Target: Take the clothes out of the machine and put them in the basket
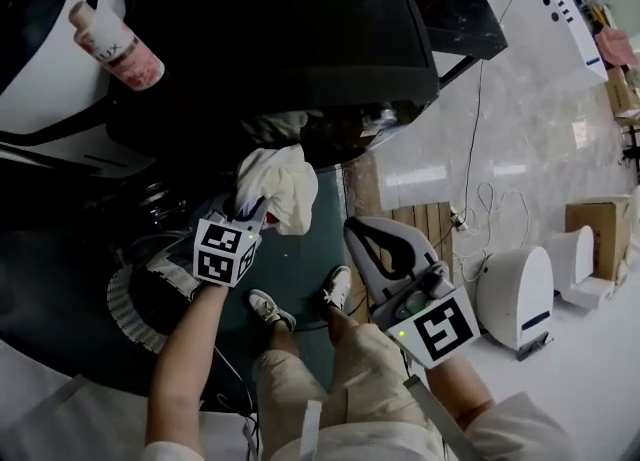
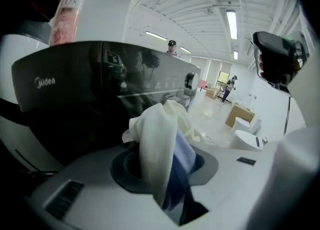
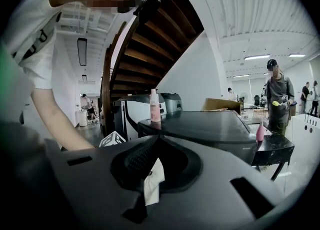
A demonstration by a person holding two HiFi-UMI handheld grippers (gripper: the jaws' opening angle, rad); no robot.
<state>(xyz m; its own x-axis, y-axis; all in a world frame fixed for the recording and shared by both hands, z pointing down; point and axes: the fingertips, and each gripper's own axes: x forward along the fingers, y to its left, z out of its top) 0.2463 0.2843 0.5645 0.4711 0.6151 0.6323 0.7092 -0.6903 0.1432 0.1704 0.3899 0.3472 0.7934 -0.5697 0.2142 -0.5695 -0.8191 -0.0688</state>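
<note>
Before the washing machine (image 1: 290, 39), the left gripper's (image 1: 254, 211) jaws clenched a white garment (image 1: 278, 184) — the right gripper's (image 1: 372, 241) stood closed, a white scrap (image 3: 152, 181) between.

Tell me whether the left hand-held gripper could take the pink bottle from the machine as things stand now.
Probably not yet. The left hand-held gripper is shut on a white cloth, so its jaws are full. The pink bottle itself stands uncovered on the machine top, with nothing crowding it.
</note>
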